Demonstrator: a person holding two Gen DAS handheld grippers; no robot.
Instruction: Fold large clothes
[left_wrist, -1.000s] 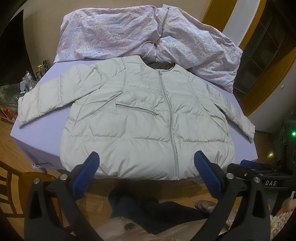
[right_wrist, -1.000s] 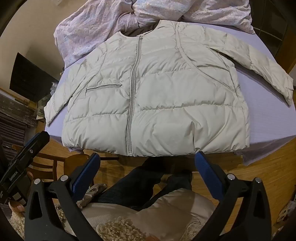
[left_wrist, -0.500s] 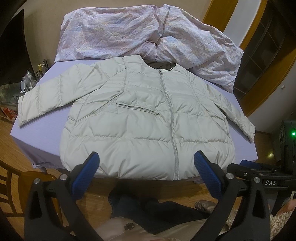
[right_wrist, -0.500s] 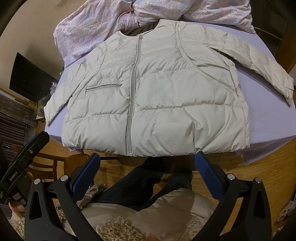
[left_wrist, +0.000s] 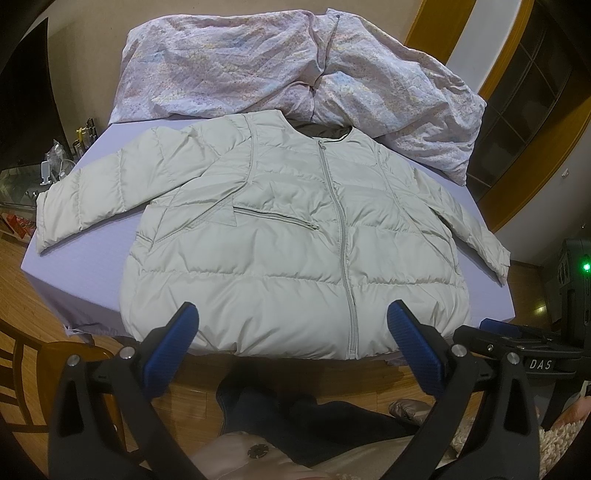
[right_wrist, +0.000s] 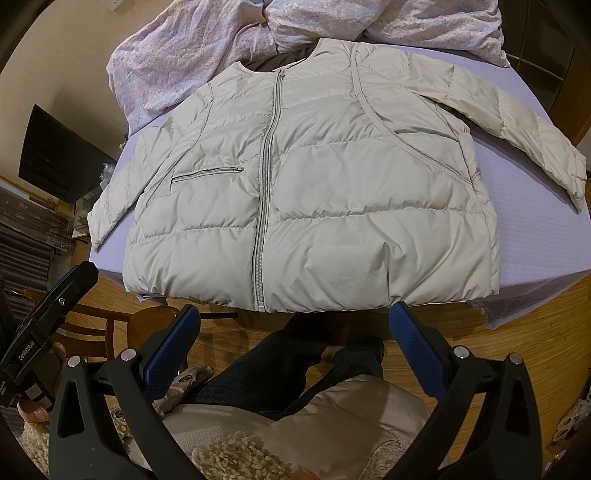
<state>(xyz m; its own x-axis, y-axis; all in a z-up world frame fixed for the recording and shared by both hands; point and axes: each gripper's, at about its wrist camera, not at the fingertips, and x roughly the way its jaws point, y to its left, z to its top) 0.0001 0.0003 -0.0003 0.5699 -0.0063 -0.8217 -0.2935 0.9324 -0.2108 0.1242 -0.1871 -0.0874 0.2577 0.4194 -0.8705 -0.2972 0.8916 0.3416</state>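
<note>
- Two tongs, one per view: left tongs (left_wrist: 291, 339) and right tongs (right_wrist: 295, 343), each spread wide with nothing between the blue pads, both short of the hem and touching no fabric.
- Four blue pads (left_wrist: 171, 347) in all, two on each tool; black arms with silver rivets.
- "DAS" legible in white on the black body of the other tool at the right edge of the left wrist view; vertical white lettering on the tool at the left edge of the right wrist view, too small to read with certainty.
- One seated person, dark trousers (right_wrist: 266, 369) and a beige coat, just below the tongs.
- One wooden chair (right_wrist: 147, 325) at the near left corner.
- One pale grey-green puffer jacket (left_wrist: 288, 236), flat on the lilac-covered tabletop (left_wrist: 74, 258), front up, zipped, hem at the near edge, two sleeves spread out to the sides, one zipped chest pocket (left_wrist: 277, 218).
- One crumpled floral duvet (left_wrist: 258, 62) at the far edge, touching the collar.
- One green indicator light (left_wrist: 585, 266) far right.
</note>
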